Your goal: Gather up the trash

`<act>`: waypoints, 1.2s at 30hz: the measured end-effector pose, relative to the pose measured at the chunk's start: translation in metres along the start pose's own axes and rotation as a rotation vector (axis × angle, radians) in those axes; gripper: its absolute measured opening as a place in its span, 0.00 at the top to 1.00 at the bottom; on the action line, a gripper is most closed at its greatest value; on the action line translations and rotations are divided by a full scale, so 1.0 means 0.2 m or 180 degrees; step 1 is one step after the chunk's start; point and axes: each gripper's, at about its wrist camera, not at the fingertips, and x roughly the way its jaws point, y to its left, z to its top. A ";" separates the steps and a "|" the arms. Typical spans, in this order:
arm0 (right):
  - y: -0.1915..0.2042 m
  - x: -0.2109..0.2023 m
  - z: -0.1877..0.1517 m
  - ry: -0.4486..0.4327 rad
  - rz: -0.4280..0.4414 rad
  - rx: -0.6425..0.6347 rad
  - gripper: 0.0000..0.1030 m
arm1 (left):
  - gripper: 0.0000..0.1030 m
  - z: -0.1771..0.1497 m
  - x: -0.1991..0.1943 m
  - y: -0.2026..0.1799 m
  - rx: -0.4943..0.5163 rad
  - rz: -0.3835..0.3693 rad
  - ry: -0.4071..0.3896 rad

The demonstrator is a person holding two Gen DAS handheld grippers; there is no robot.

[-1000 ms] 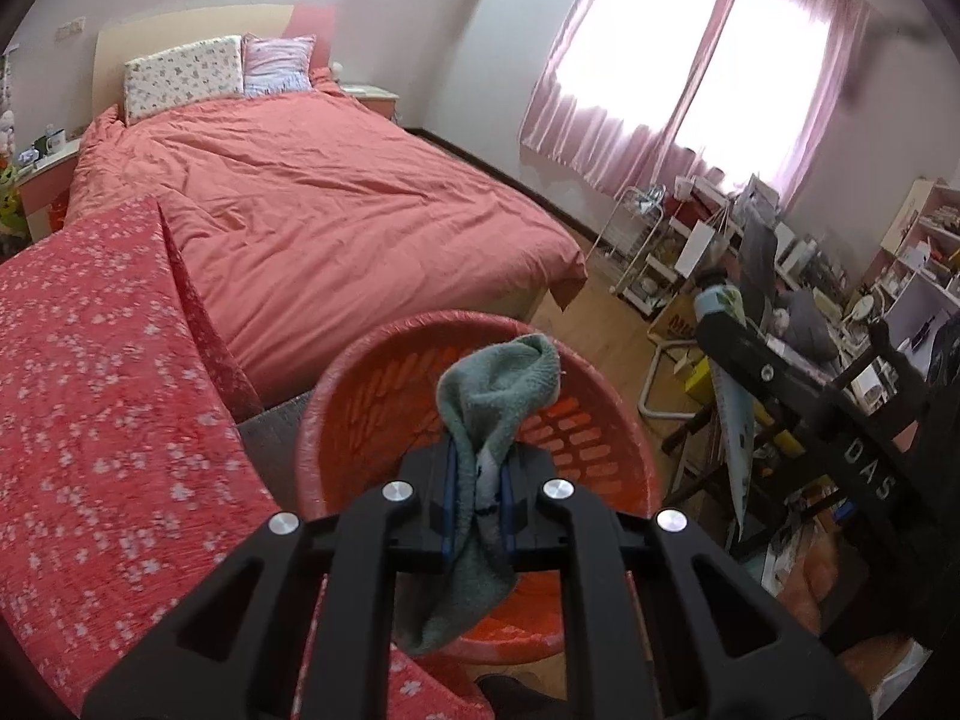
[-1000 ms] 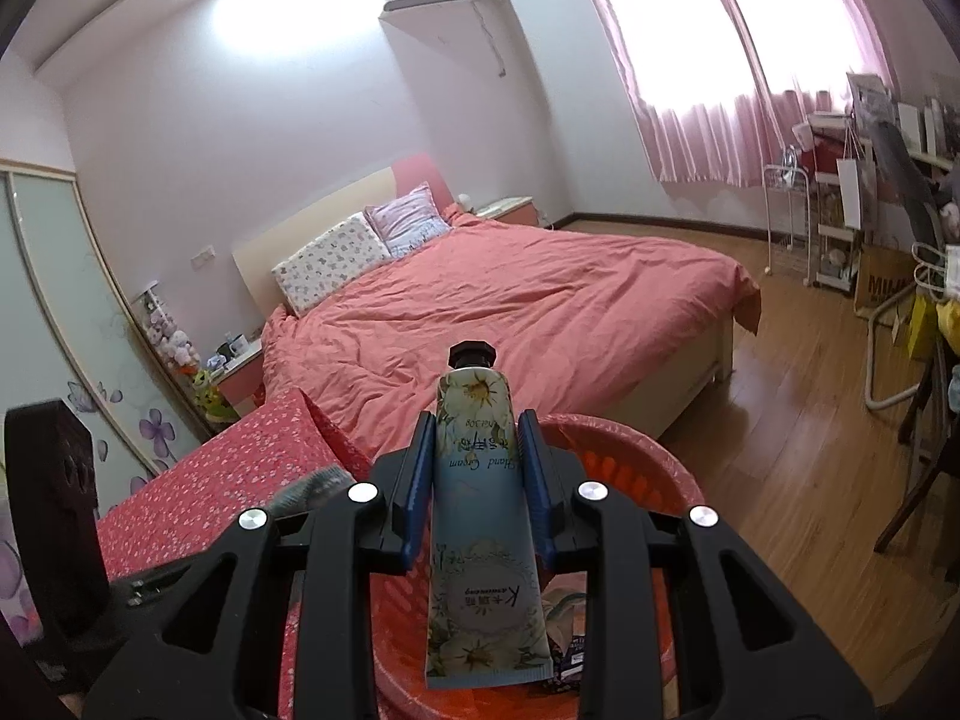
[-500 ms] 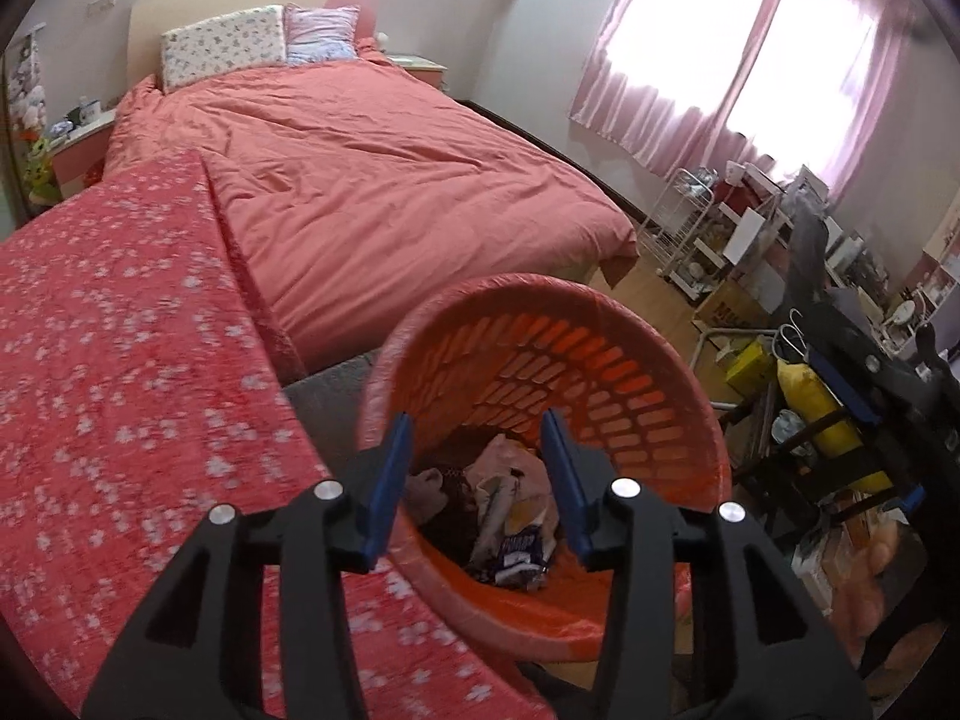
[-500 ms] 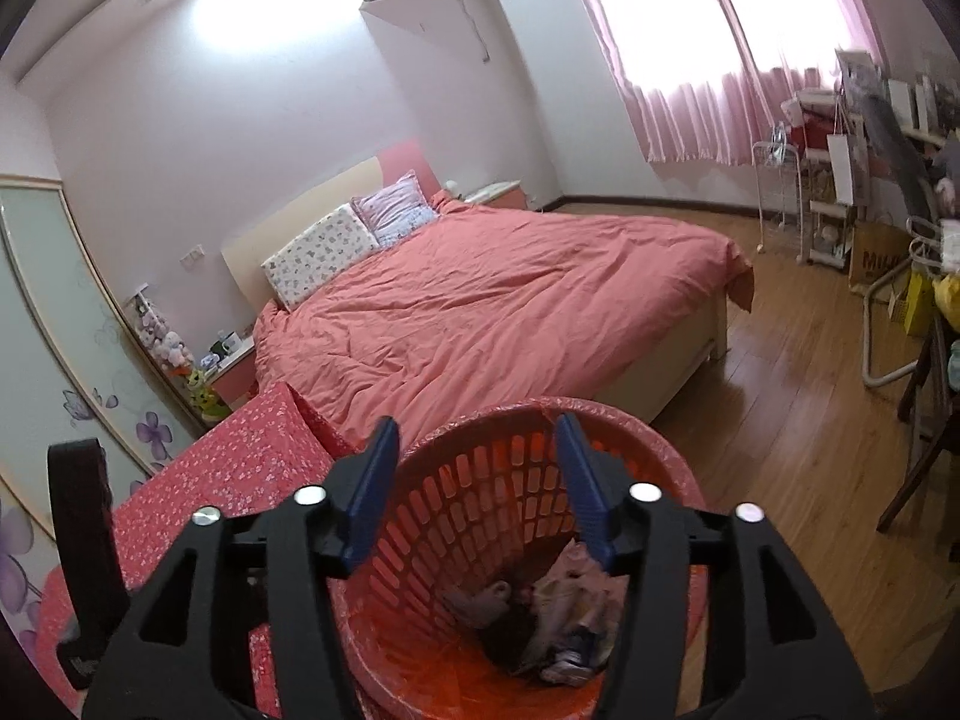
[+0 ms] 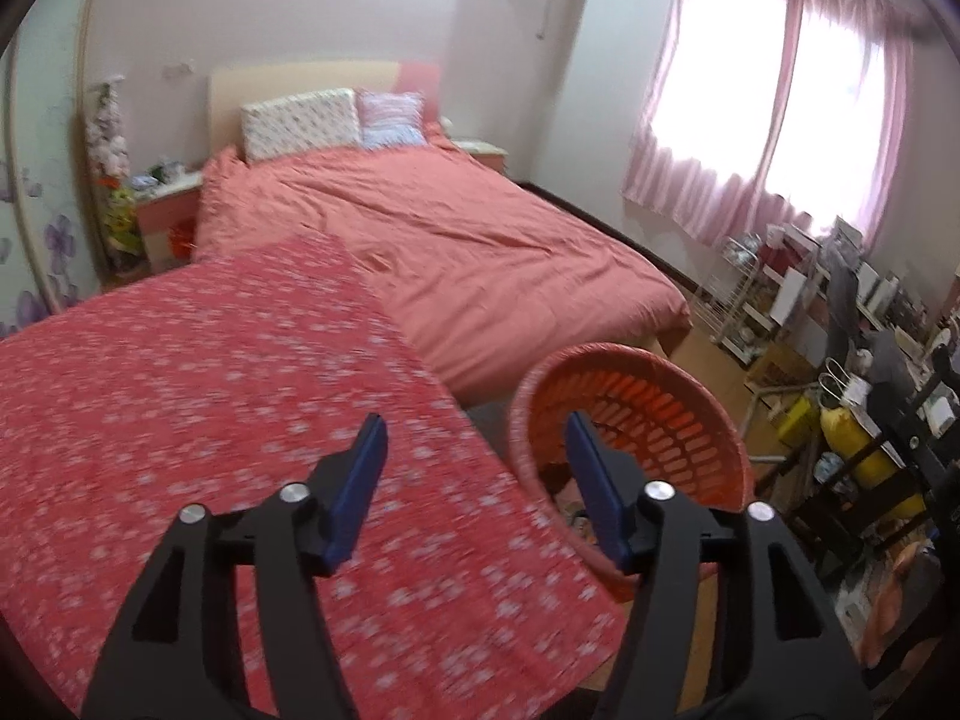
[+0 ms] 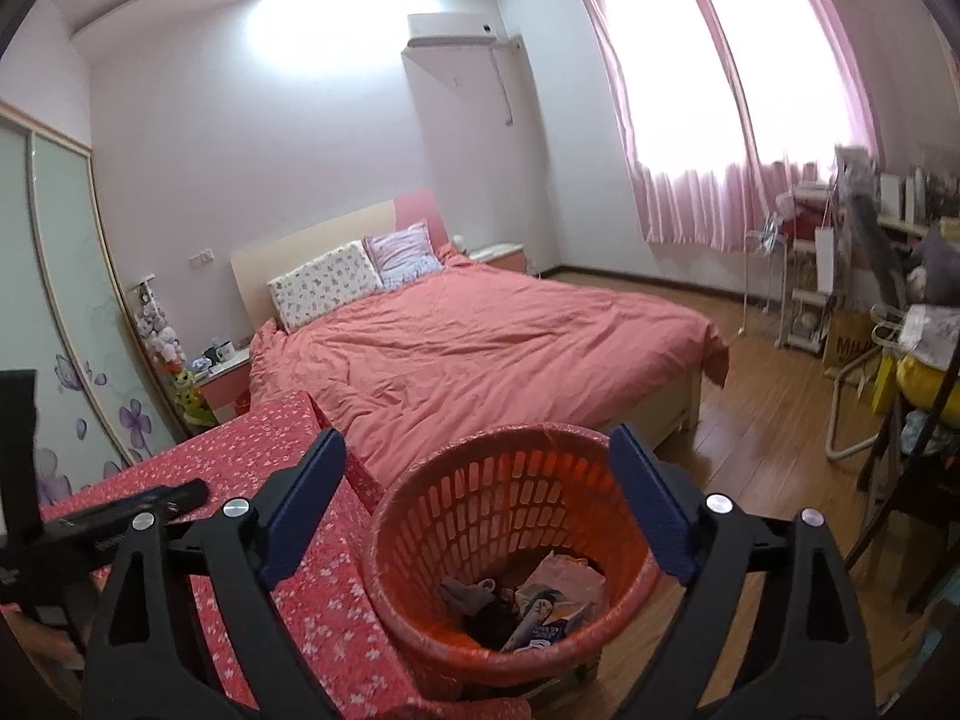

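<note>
An orange slatted basket (image 6: 510, 504) stands on the floor against the floral-covered surface. Inside lie a grey sock (image 6: 465, 591), a flowered cream tube (image 6: 540, 615) and a pinkish wrapper (image 6: 567, 576). My right gripper (image 6: 477, 438) hangs over the basket's mouth, its jaws opening wide with nothing between them. My left gripper (image 5: 472, 423) is over the red floral cloth (image 5: 210, 420), with the basket (image 5: 648, 420) just to its right. Its jaws are opening too and hold nothing.
A bed with a coral duvet (image 5: 480, 252) lies beyond the basket. A nightstand (image 6: 225, 384) stands by the headboard. Cluttered shelves and a desk (image 5: 840, 312) fill the right side, across a strip of wooden floor (image 6: 780, 420). A hand (image 6: 42, 642) shows at the lower left.
The left gripper let go of the grey sock and the right let go of the cream tube; both now lie in the basket. The left gripper swung left over the floral cloth.
</note>
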 end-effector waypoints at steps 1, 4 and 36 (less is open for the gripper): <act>0.01 -0.02 -0.01 -0.0030 -0.0025 -0.0035 0.07 | 0.32 -0.02 -0.04 0.02 -0.0011 0.0051 -0.0038; 0.06 -0.10 -0.05 -0.0138 -0.0150 -0.0084 0.03 | 0.14 -0.08 -0.19 0.08 -0.0039 0.0345 -0.0222; 0.38 -0.42 -0.48 0.0050 -0.0563 -0.0632 0.02 | 0.04 -0.73 -0.72 0.25 -0.0380 0.1420 -0.0578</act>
